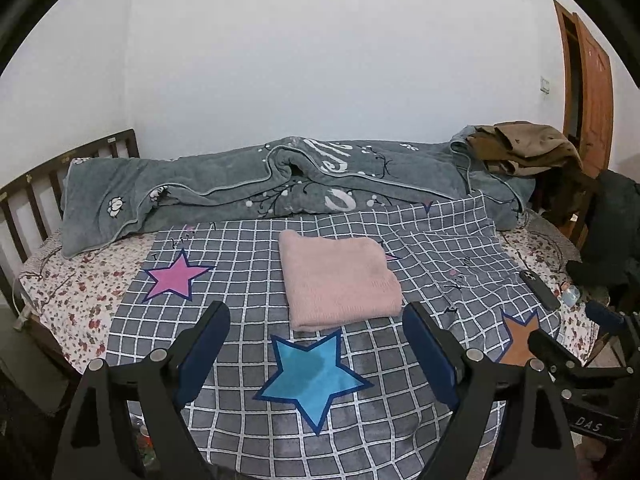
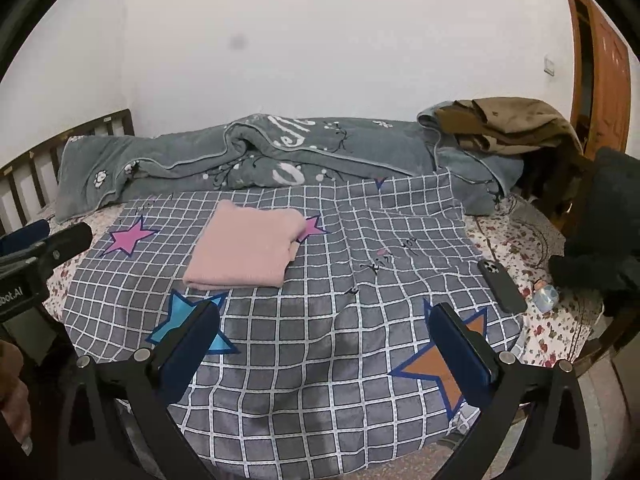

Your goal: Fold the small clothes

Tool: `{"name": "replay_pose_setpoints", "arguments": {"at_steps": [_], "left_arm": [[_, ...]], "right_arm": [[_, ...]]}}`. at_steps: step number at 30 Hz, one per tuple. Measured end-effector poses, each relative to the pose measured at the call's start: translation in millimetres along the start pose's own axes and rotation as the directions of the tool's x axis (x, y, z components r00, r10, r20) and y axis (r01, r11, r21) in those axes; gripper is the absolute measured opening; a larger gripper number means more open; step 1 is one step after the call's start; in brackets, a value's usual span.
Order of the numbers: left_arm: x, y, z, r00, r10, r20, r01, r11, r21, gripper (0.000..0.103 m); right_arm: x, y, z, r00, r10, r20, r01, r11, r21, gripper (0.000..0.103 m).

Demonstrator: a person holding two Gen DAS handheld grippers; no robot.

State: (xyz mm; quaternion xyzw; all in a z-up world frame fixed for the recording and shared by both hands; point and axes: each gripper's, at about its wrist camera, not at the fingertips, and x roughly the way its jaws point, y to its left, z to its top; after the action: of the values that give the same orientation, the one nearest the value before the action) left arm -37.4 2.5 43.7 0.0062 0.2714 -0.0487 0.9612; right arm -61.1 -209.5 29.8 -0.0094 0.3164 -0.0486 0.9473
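Observation:
A pink knitted garment [image 1: 338, 278] lies folded into a flat rectangle on the grey checked blanket [image 1: 248, 264] with star prints. It also shows in the right wrist view [image 2: 246, 250], left of centre. My left gripper [image 1: 316, 320] is open and empty, held just in front of the garment's near edge. My right gripper [image 2: 324, 318] is open and empty, over the blanket to the right of the garment and nearer to me. The right gripper's body shows at the right edge of the left wrist view [image 1: 568, 356].
A rumpled grey-green quilt [image 1: 280, 184] lies along the wall. A brown jacket [image 1: 524, 148] is piled at the far right. A black phone [image 2: 502, 286] and a small bottle [image 2: 546, 296] lie on the floral sheet [image 2: 560, 320]. A wooden headboard [image 1: 24, 200] is at left.

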Motion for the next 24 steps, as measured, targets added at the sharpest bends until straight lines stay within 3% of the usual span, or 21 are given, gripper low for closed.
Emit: {"name": "replay_pose_setpoints", "arguments": {"at_steps": [24], "left_arm": [[6.1, -1.3, -2.2, 1.0, 0.018, -0.007, -0.018, 1.0, -0.009, 0.088]], "right_arm": [[-1.3, -10.2, -1.1, 1.0, 0.0, -0.002, 0.001, 0.999, 0.052, 0.103]]}}
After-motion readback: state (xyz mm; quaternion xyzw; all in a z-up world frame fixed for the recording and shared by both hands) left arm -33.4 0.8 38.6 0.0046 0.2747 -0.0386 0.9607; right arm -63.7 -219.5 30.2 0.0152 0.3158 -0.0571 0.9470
